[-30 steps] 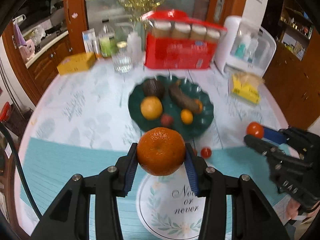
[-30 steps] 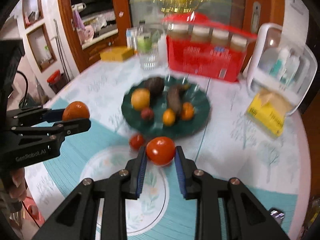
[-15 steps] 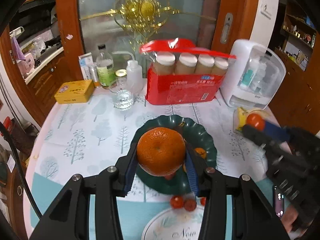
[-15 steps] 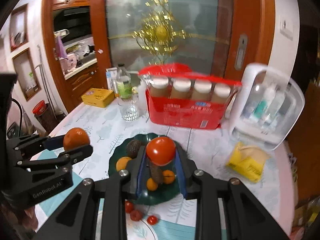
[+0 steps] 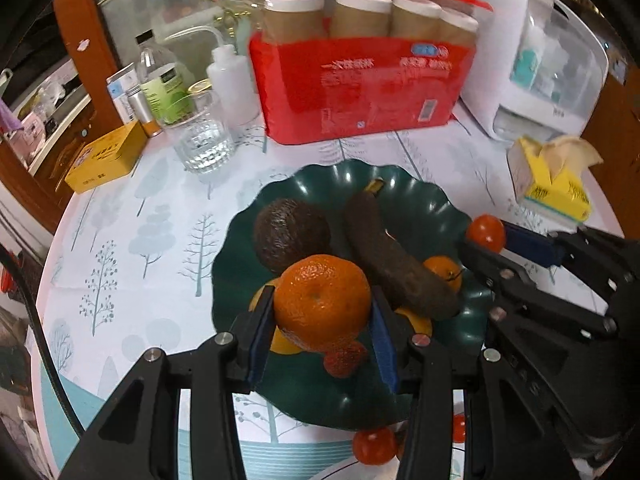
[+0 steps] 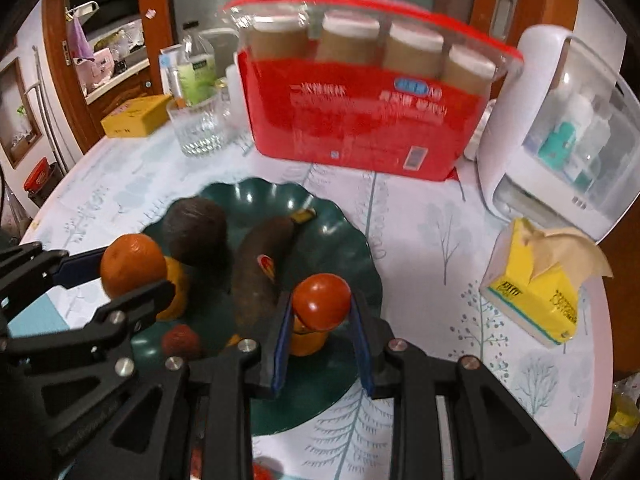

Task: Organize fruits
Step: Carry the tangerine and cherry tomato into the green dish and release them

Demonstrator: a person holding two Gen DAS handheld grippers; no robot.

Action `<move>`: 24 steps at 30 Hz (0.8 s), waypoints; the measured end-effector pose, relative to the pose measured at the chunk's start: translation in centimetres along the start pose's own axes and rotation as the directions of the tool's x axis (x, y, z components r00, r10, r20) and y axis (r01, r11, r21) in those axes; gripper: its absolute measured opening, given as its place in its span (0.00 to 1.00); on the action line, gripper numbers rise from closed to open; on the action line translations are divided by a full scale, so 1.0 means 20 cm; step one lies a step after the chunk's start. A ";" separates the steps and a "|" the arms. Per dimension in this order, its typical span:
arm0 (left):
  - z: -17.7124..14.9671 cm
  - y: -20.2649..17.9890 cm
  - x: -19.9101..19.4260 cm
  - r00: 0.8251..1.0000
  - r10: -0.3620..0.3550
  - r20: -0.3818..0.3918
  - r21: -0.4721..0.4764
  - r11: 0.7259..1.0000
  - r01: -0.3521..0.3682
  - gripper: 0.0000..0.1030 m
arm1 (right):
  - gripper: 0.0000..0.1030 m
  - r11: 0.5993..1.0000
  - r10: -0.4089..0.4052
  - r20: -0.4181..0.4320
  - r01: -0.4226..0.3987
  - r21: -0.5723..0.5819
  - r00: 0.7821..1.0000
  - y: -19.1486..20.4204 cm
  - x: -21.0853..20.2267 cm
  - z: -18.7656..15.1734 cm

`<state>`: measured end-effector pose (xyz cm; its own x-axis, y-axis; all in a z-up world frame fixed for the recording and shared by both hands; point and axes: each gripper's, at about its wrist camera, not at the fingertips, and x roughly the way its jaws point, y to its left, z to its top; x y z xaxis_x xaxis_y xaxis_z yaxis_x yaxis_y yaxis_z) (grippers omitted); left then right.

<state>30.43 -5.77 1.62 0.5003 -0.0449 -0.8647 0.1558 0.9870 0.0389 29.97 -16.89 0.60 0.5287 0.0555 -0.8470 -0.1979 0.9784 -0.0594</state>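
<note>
Everything here sits around the dark green scalloped plate (image 5: 436, 200) in the middle of the worktop (image 5: 120, 240).

Left of the plate is a yellow box (image 5: 104, 158), and just behind the plate's left rim there's a drinking glass (image 5: 202, 140) with a few bottles behind it.

The left claw (image 5: 322, 312) is clamped tight on a big orange (image 5: 322, 302), blue pads pressing both sides, and it hangs over the near-left part of the plate. On the plate itself there's a dark brown avocado (image 5: 292, 236) at the back left, a blackened banana (image 5: 396, 260) running diagonally through the middle, a small mandarin (image 5: 444, 274) tucked against the banana's right side, and a little red lychee-looking fruit (image 5: 344, 358) at the near edge. Another yellow-orange fruit sits right under the held orange, mostly hidden.

Behind the plate stands a red pack of paper cups (image 5: 360, 80).

The right claw (image 6: 320, 312) is closed on a tomato (image 6: 321, 301) and sits over the near-right part of the plate, above another small mandarin (image 6: 308, 340).

Right of the plate is a yellow tissue pack (image 6: 536, 284), and behind that a white cabinet with a clear door (image 6: 560, 128). A couple of cherry tomatoes (image 5: 374, 444) lie on the worktop just in front of the plate.
</note>
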 end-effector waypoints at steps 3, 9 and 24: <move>0.00 -0.02 0.02 1.000 0.001 0.000 0.025 1.000 -0.001 0.42 | 0.28 1.000 0.004 -0.020 -0.004 0.007 1.000 -0.01 0.06 -0.01; -0.02 -0.02 0.06 1.000 -0.005 -0.026 0.035 0.999 0.006 0.43 | 0.28 0.999 0.035 -0.041 -0.033 0.035 0.999 -0.01 0.14 0.00; -0.06 0.07 -0.15 0.997 -0.064 0.047 -0.004 0.998 0.064 0.74 | 0.44 0.978 0.168 -0.010 -0.165 0.126 0.986 -0.07 0.04 -0.01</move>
<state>28.08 -4.14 3.67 0.5285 -0.1149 -0.8411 0.1837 0.9828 -0.0188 30.51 -18.31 -0.19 0.4792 0.2171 -0.8504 -0.1774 0.9729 0.1484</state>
